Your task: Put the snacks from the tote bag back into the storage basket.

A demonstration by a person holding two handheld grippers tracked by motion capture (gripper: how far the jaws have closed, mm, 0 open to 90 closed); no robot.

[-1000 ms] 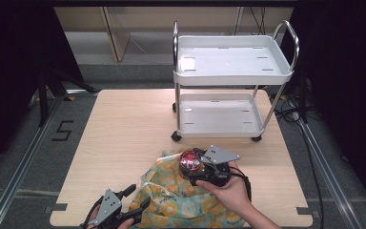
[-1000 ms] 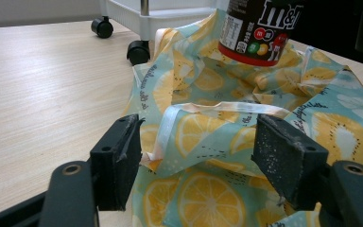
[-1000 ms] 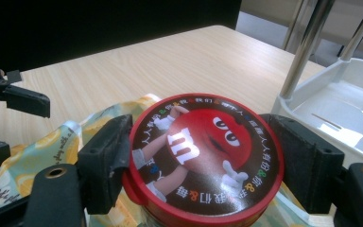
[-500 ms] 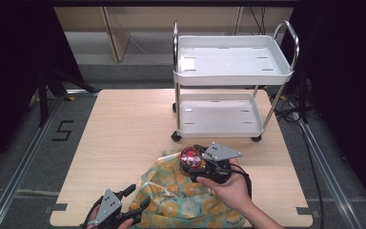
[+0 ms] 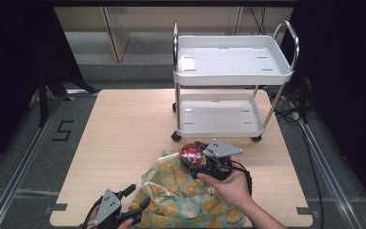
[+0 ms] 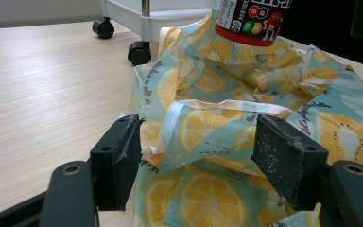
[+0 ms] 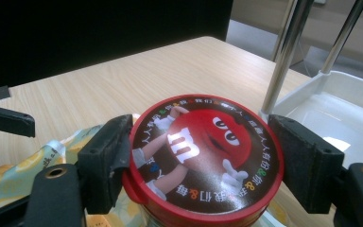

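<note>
1. Nearest the person, the left gripper [image 5: 132, 206] rests at the near-left edge of a fabric bag [image 5: 190, 200], the landmark here. Its jaws stand apart, either side of a pale handle strap [image 6: 203, 106] without pinching it, likely ready to hold the bag's mouth.
2. The bag is soft, crumpled cloth, pale green printed with lemon and kiwi slices, slumped in loose folds on the wooden table [image 5: 124, 133].
3. At the bag's far edge, a hand [image 5: 231, 183] holds the right gripper [image 5: 193, 157]. Its jaws are closed on a candy jar [image 5: 190, 153], clamping the lid from both sides, probably to carry it upright.
4. The jar sits just above the bag's far rim. It is round, with a glossy red plastic lid [image 7: 203, 153] bearing a red cartoon candy character, and a dark printed label below.
5. Beyond the bag stands a white two-shelf cart [image 5: 233, 64] with chrome rails and small black castors.
</note>
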